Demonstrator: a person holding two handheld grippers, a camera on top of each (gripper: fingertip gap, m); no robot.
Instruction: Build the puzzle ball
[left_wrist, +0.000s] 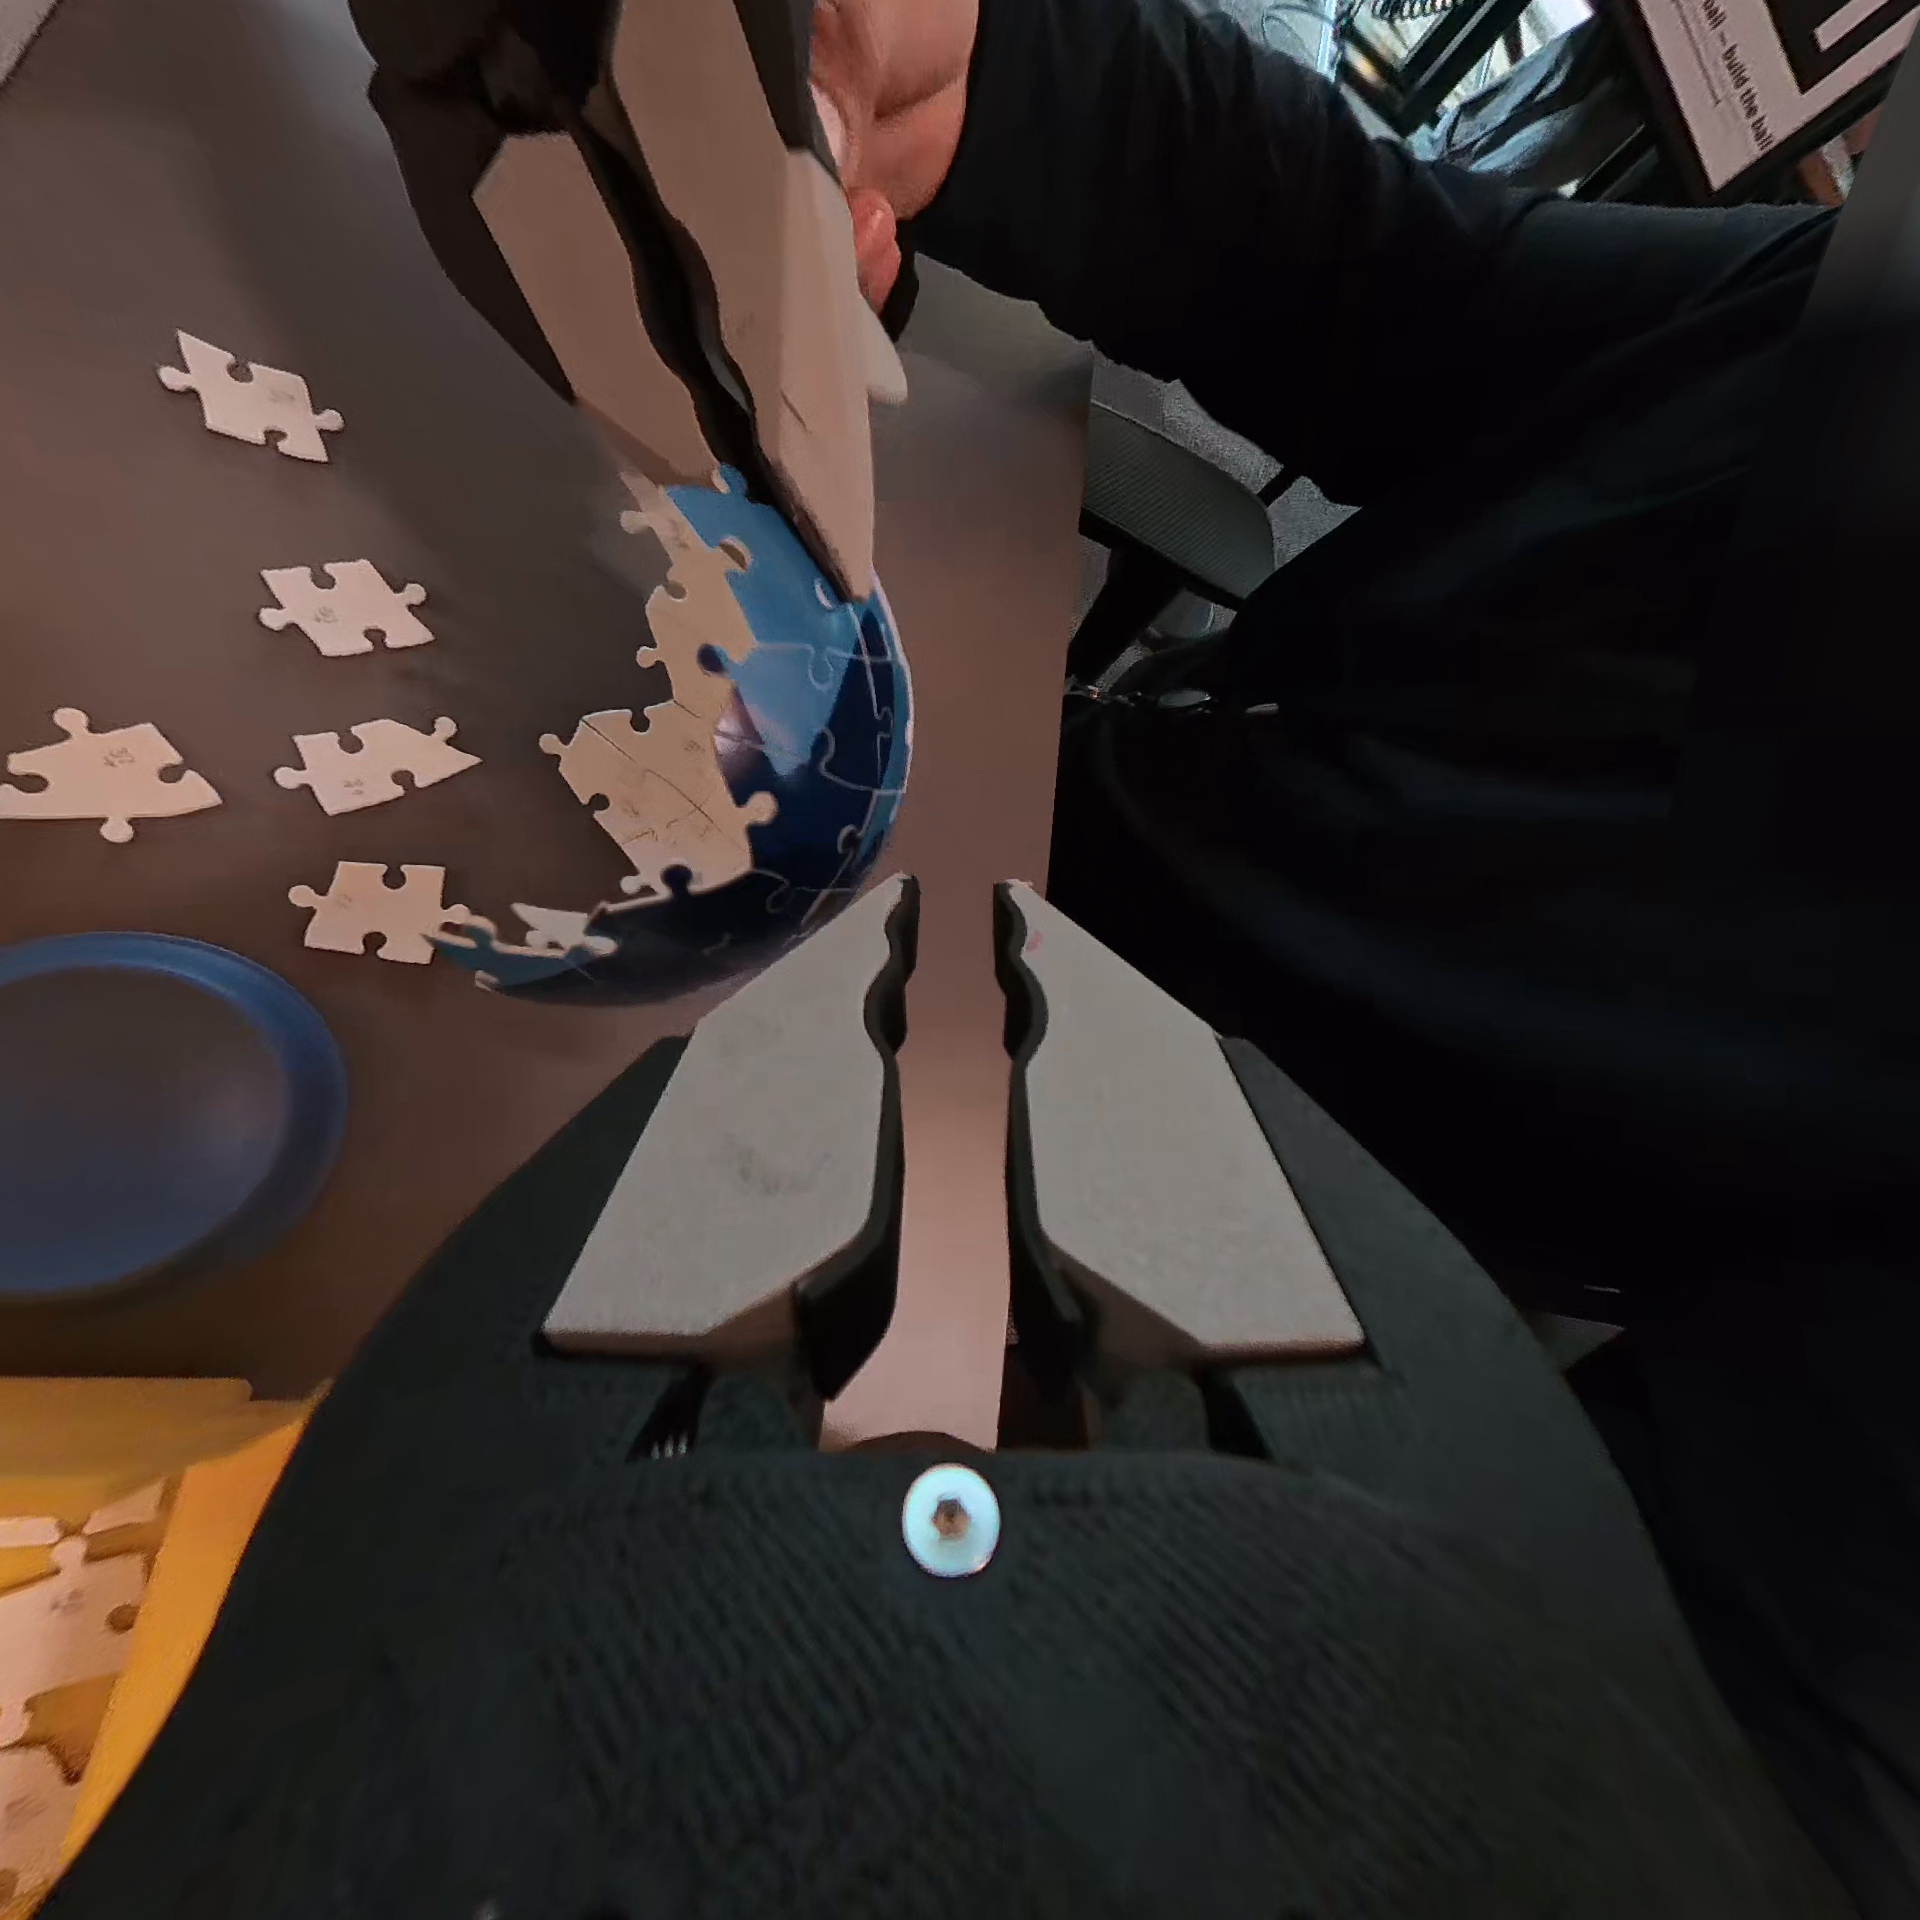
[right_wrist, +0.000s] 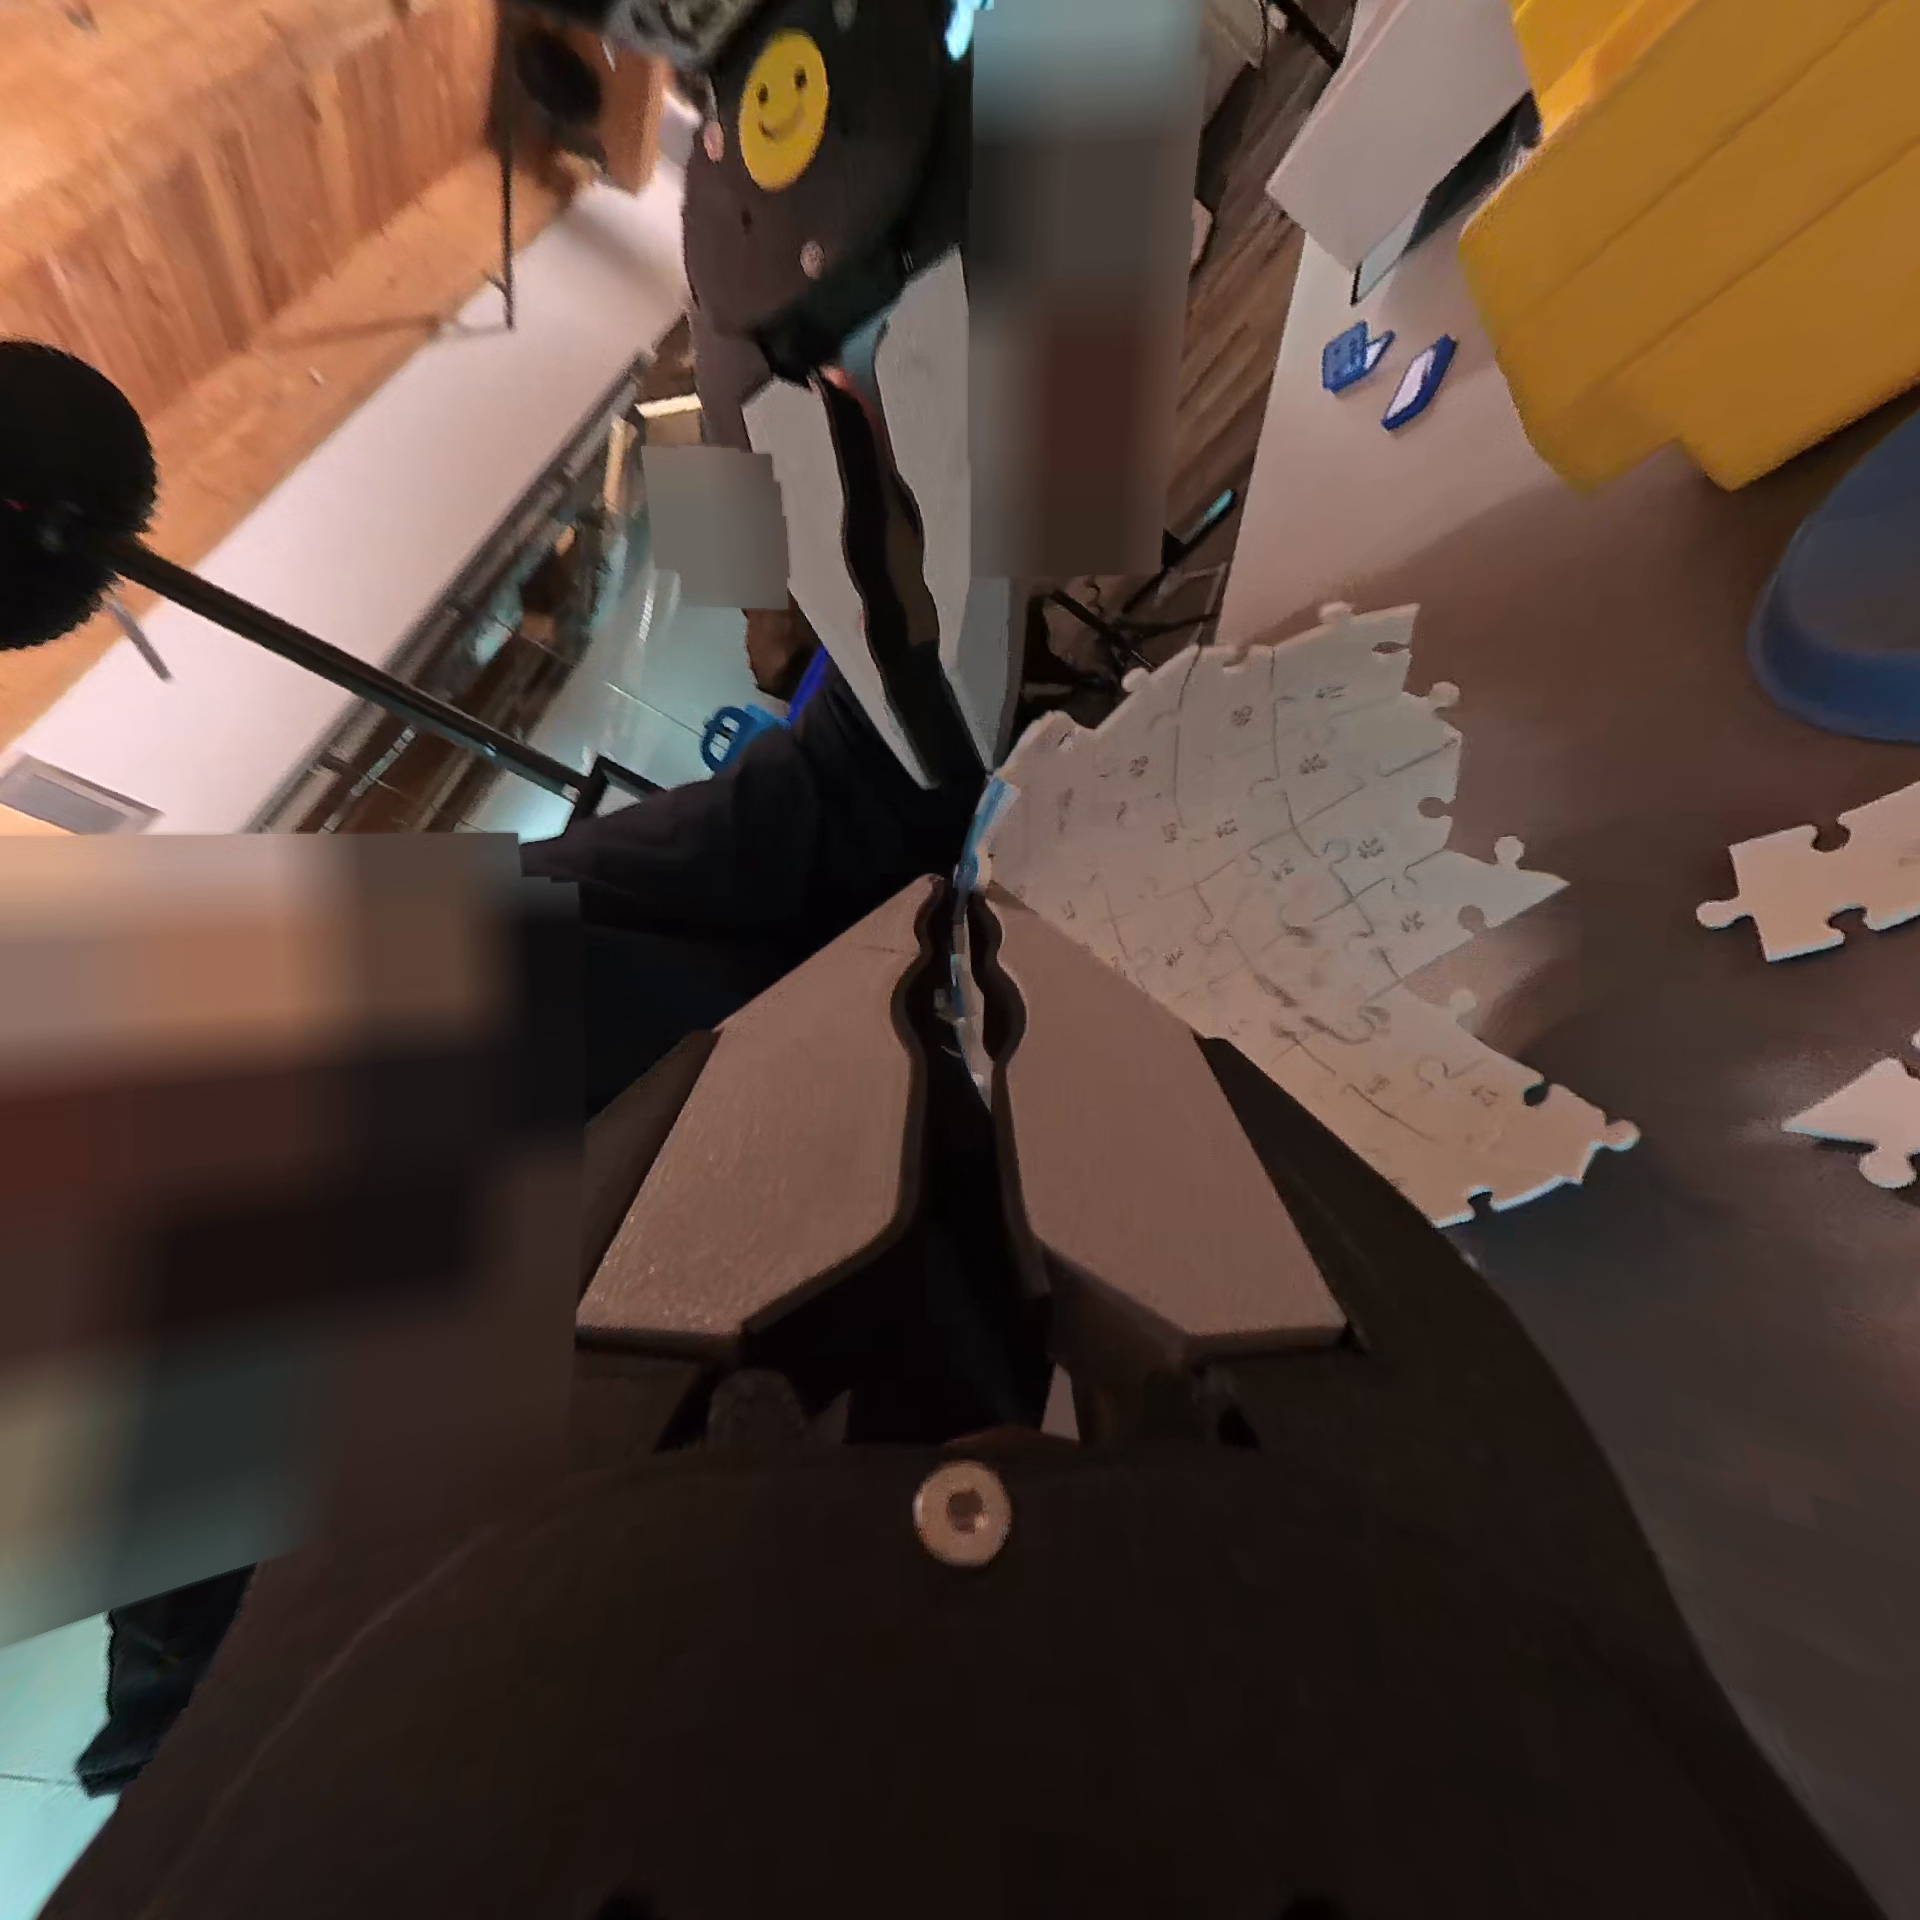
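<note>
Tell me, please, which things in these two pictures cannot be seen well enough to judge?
- Left wrist view: the right gripper covers the rim of the puzzle ball where it grips; the ball's far side is hidden.
- Left wrist view: the yellow box and blue dish are cut by the left edge; the box's piece count is unknown.
- Right wrist view: two loose pieces are cut by the right edge.
- Both views: motion blur softens the piece markings.

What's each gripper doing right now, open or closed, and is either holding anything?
Left gripper: open, a gap between its fingers, holding nothing.
Right gripper: closed on the rim of the half-built puzzle ball.
</note>
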